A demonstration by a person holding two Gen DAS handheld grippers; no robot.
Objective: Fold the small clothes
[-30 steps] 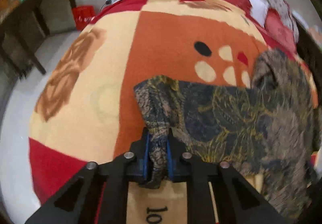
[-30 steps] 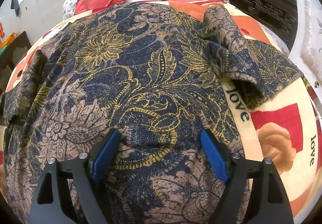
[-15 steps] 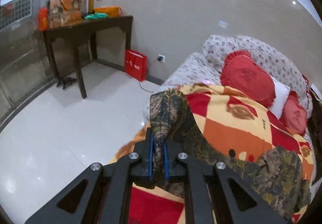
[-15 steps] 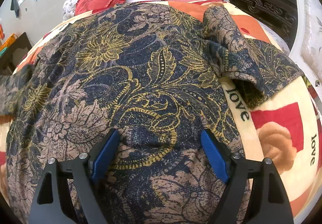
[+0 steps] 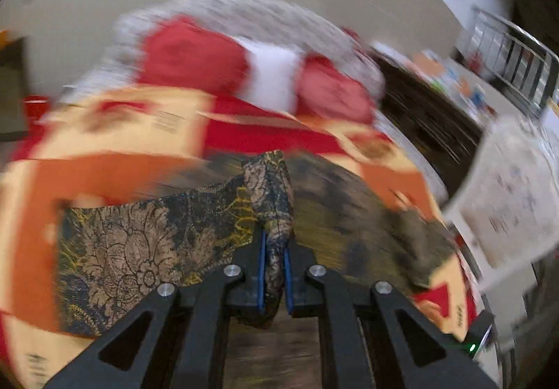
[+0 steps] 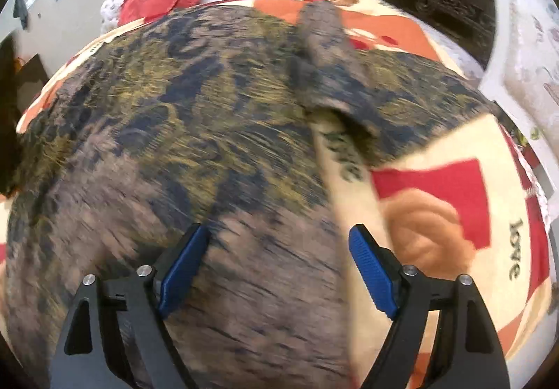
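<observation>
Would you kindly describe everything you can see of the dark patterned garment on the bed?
The garment is thin, soft-looking cloth printed with navy, tan and yellow floral scrolls. It lies spread over the orange, cream and red blanket, one flap turned up near its far right edge. The left gripper is shut on a bunched corner, lifting it clear of the blanket. The right gripper, its jaws opening, frames the cloth without pinching it. Motion blur hides finer detail.

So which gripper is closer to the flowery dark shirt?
Left. The left gripper is shut on a bunched fold of the flowery dark shirt. The right gripper sits open just above it, gripping nothing.
</observation>
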